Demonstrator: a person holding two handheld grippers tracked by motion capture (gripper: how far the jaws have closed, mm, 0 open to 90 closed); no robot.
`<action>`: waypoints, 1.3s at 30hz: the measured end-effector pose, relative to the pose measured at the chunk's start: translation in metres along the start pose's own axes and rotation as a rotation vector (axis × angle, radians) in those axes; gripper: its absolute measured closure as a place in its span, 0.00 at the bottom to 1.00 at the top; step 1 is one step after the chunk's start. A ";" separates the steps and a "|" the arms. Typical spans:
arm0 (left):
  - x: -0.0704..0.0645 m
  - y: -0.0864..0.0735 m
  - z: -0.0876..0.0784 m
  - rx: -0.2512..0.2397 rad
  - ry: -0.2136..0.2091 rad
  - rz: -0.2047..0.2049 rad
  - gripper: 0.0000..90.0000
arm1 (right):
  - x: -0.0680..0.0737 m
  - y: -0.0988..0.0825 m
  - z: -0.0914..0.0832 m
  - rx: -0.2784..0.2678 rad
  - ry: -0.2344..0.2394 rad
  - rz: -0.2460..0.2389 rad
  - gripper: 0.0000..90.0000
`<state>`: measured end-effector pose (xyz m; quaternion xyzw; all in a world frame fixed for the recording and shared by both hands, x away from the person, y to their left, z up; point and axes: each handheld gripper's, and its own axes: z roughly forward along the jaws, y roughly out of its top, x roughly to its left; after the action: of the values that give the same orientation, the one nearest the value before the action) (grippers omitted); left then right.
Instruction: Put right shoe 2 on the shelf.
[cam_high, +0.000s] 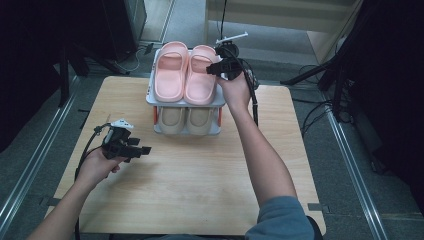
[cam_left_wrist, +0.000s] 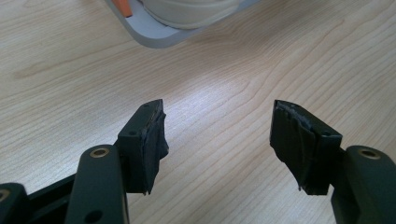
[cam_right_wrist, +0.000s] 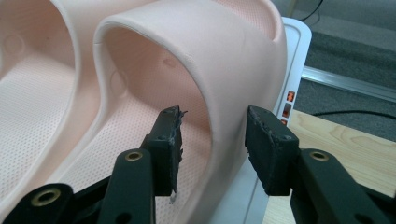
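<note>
A pair of pink slippers stands on the top tier of a small white rack (cam_high: 150, 98): the left one (cam_high: 171, 70) and the right one (cam_high: 199, 75). My right gripper (cam_high: 220, 67) is at the right slipper's outer side. In the right gripper view its jaws (cam_right_wrist: 212, 140) straddle the side wall of the right pink slipper (cam_right_wrist: 210, 56); a gap shows at the inner pad, so it is open. My left gripper (cam_high: 142, 150) hovers low over the table (cam_high: 200, 180) at the left front, open with nothing between its jaws (cam_left_wrist: 217, 140).
Two beige slippers (cam_high: 186, 120) sit on the rack's lower tier; one beige slipper (cam_left_wrist: 187, 11) and the rack's corner (cam_left_wrist: 154, 36) show ahead of the left gripper. The rack's white rim (cam_right_wrist: 296, 42) lies just right of the pink slipper. Dark stands and cables surround the table.
</note>
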<state>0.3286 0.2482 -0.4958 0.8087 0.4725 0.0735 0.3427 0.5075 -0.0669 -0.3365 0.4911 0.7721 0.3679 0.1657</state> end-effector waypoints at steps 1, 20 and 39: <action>0.000 0.000 0.000 0.001 0.001 0.000 0.40 | -0.001 -0.001 -0.002 -0.011 0.006 -0.002 0.63; 0.001 0.006 0.007 0.010 -0.024 -0.012 0.39 | -0.009 -0.037 -0.035 -0.063 0.098 -0.060 0.64; 0.000 0.016 0.014 0.023 -0.036 -0.002 0.39 | -0.007 -0.095 -0.055 -0.064 0.149 -0.120 0.63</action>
<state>0.3462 0.2369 -0.4962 0.8132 0.4678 0.0532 0.3420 0.4157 -0.1189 -0.3698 0.4098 0.7982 0.4170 0.1451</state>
